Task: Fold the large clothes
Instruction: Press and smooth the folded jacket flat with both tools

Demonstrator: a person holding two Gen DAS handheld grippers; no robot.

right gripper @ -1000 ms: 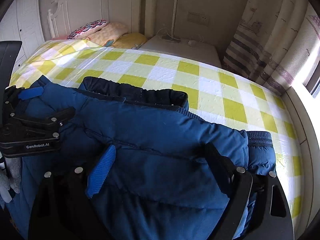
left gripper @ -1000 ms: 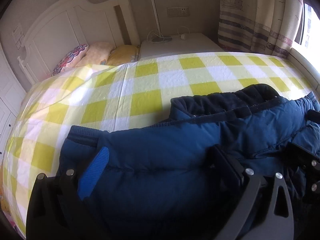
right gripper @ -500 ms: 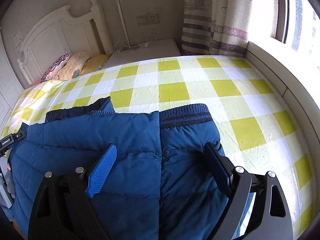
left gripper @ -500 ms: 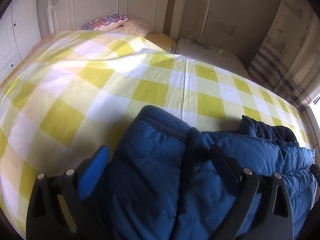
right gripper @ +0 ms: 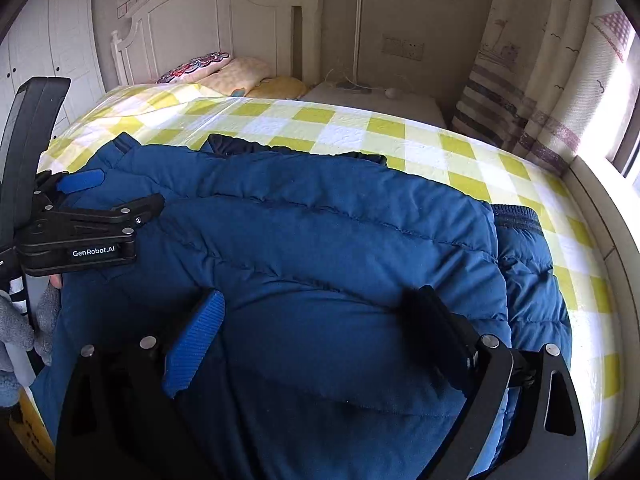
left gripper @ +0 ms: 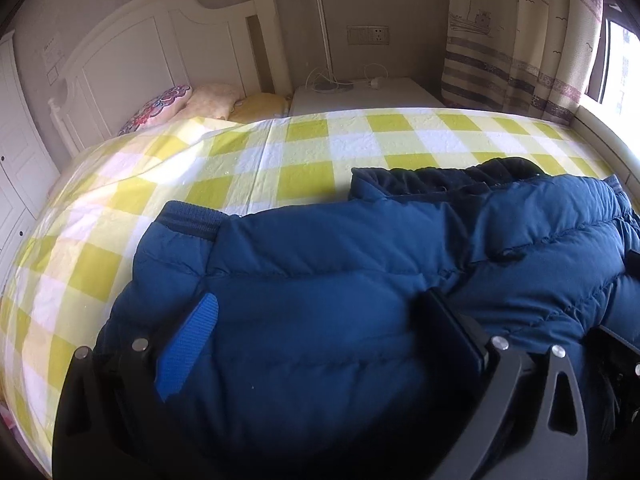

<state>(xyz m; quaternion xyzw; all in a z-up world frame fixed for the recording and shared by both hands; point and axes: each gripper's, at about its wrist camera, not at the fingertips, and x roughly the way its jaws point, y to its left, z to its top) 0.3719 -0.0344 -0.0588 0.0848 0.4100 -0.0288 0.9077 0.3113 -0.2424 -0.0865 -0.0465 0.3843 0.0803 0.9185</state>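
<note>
Both tools are working on the big blue jacket.
The jacket (right gripper: 320, 240) is lying folded near the bed's (left gripper: 304, 152) front edge; the right tool (right gripper: 316, 328) is opening wide, letting go, while the left tool (left gripper: 320, 328) is also standing wide, gripping nothing.

Daylight reaches you from the window (right gripper: 628, 120) far to the right of your tongs, blowing out to white glare there. It brightens the yellow-and-white checked bed sheet (left gripper: 304, 160) ahead; the puffy blue quilted jacket (right gripper: 320, 240) turns dim and shadowed close to the tongs. Fisheye bending curves every edge, corners blackened. Focus is sharp.
</note>
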